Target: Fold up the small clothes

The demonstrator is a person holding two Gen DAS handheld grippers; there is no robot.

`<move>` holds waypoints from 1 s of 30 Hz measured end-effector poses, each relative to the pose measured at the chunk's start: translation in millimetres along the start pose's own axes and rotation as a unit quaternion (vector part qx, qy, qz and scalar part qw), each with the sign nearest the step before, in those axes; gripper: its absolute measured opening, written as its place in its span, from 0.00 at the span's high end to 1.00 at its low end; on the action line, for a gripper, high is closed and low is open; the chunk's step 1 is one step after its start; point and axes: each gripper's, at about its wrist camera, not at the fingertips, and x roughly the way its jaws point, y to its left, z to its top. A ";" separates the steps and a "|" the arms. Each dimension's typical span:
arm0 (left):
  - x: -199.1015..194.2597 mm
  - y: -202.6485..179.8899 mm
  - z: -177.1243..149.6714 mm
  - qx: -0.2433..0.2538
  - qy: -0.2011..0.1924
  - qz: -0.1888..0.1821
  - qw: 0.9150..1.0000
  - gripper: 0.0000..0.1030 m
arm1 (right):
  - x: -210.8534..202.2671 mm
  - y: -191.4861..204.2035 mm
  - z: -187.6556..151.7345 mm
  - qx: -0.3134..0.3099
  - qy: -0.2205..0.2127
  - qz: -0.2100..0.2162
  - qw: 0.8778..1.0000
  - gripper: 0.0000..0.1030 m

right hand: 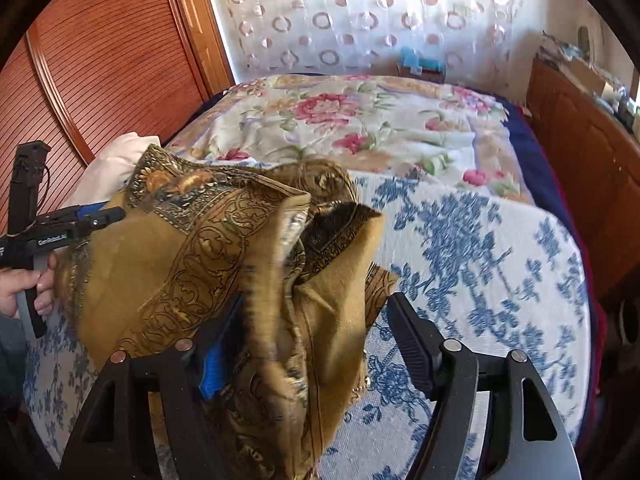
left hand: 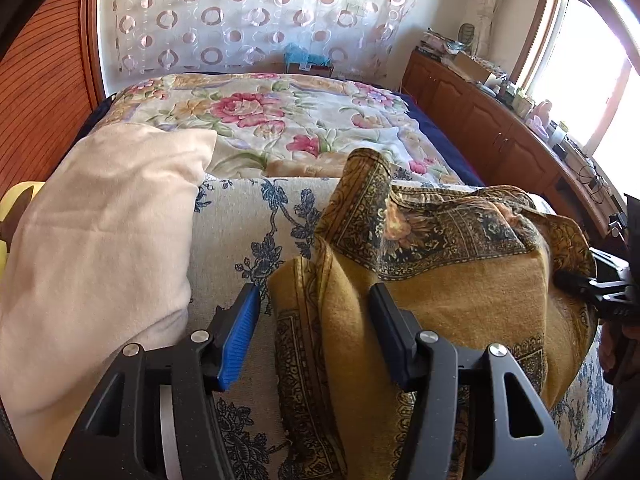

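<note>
My left claw (left hand: 312, 316) angled down, jaws apart astride edge of mustard-gold paisley-bordered cloth (left hand: 460, 280). My right claw (right hand: 316, 328) angled down, jaws wide, cloth loose between.

claws: black frames (left hand: 312, 332) | pads: ribbed blue (left hand: 236, 340) | pivots: silver screws | sleeve: grey (right hand: 10, 340)

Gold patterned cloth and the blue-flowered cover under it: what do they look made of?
Gold patterned cloth: seemingly thin woven fabric, slight sheen, printed paisley borders; it drapes in soft folds. Blue-flowered cover: coarser, matte woven textile, probably cotton; visible weave grain.
</note>
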 end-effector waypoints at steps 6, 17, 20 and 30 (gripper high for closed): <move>2.3 3.2 1.7 -0.007 0.004 -0.017 1.000 0.53 | 10.9 -7.3 5.8 0.016 -0.005 0.013 1.000 0.23; -20.5 -12.5 1.5 0.011 -0.025 -0.060 0.998 0.90 | 10.7 -1.2 -0.7 -0.015 -0.006 0.050 0.999 0.79; -36.6 -18.4 1.7 0.024 -0.042 -0.063 0.997 0.91 | 4.2 2.8 -1.8 -0.031 -0.016 0.041 0.999 0.84; -106.6 -7.8 -9.8 0.005 -0.123 -0.073 0.990 0.92 | -38.0 31.0 20.4 -0.093 -0.097 0.047 0.990 0.86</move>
